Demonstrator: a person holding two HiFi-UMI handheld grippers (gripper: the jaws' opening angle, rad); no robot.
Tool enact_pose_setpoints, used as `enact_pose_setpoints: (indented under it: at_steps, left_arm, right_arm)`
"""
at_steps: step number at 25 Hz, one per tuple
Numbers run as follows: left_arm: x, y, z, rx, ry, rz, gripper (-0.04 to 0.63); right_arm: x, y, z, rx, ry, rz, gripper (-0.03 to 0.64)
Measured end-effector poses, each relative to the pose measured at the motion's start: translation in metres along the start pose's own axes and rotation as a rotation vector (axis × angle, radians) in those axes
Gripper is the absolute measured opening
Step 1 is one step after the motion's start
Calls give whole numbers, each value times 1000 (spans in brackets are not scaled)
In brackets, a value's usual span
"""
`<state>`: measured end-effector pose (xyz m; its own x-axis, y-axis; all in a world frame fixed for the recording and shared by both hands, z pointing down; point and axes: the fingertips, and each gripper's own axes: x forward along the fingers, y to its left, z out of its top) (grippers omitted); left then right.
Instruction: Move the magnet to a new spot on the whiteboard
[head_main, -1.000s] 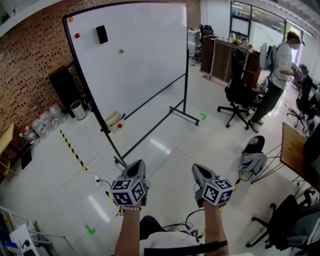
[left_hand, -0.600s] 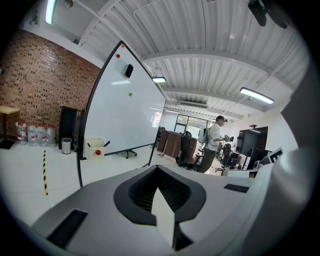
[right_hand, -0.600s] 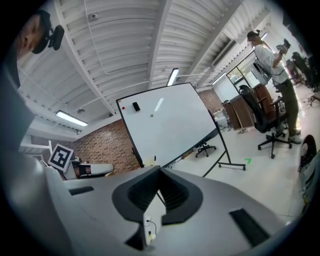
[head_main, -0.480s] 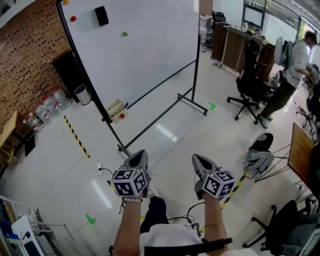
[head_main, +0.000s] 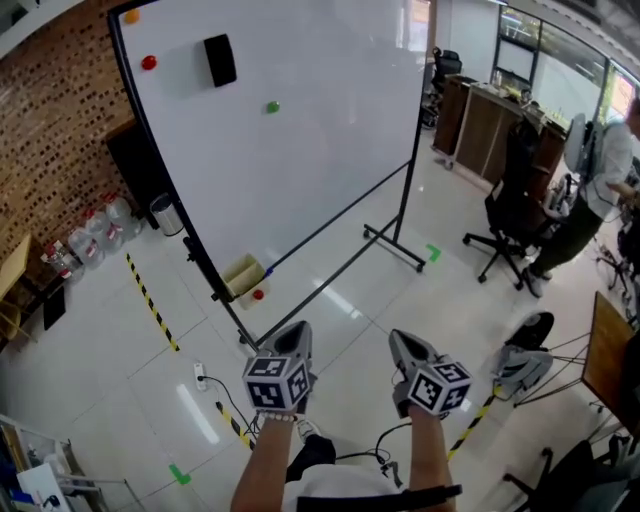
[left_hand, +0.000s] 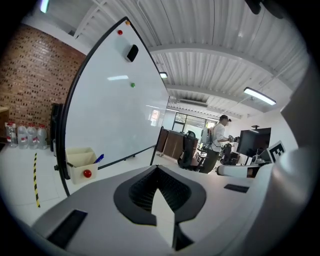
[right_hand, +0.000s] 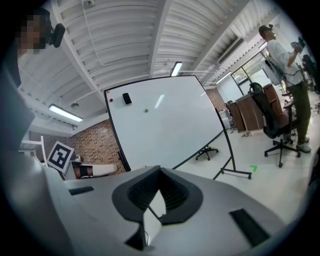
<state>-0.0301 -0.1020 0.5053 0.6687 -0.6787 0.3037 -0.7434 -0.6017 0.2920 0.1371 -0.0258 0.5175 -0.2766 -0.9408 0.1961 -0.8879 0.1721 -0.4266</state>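
Observation:
The whiteboard (head_main: 300, 140) stands on its wheeled frame ahead of me. High on it sit a red magnet (head_main: 149, 62), an orange one (head_main: 131, 17), a green one (head_main: 272, 106) and a black eraser (head_main: 220, 60). Another red magnet (head_main: 258, 295) sticks to the cream tray (head_main: 242, 272) on the lower rail. My left gripper (head_main: 294, 340) and right gripper (head_main: 405, 350) are held side by side, well short of the board, both shut and empty. The left gripper view shows the green magnet (left_hand: 132, 85) and the tray (left_hand: 80, 157); the right gripper view shows the green magnet (right_hand: 146, 110).
A person (head_main: 610, 170) stands at desks on the right, behind a black office chair (head_main: 515, 200). A backpack (head_main: 520, 365) lies on the floor right of me. Water bottles (head_main: 95, 230) and a bin (head_main: 168, 214) line the brick wall. Striped tape (head_main: 150, 300) and a cable cross the floor.
Both grippers have travelled forward toward the whiteboard, which now looms larger and nearer. The jaws stayed shut and empty.

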Motion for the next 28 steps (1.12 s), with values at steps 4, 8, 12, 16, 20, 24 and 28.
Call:
enact_pose_setpoints:
  at_steps: [4, 8, 12, 16, 20, 24, 28]
  left_arm:
    - [27, 32, 34, 20, -8, -15, -11]
    - [47, 63, 62, 42, -22, -20, -11]
    - [66, 84, 78, 31, -35, -16, -11]
    - [83, 94, 87, 7, -53, -9, -11]
    - [108, 101, 102, -13, -79, 21, -11]
    - [131, 100, 117, -23, -112, 78, -11]
    - [145, 111, 133, -33, -126, 109, -11]
  right_arm:
    - [63, 7, 21, -7, -6, 15, 6]
    - [112, 19, 32, -27, -11, 32, 6]
    - [146, 20, 35, -39, 6, 49, 6]
    - [173, 14, 46, -58, 22, 76, 6]
    - [203, 3, 65, -88, 38, 129, 6]
    - [233, -13, 94, -118, 41, 202, 6]
    - [263, -8, 125, -174, 22, 241, 9]
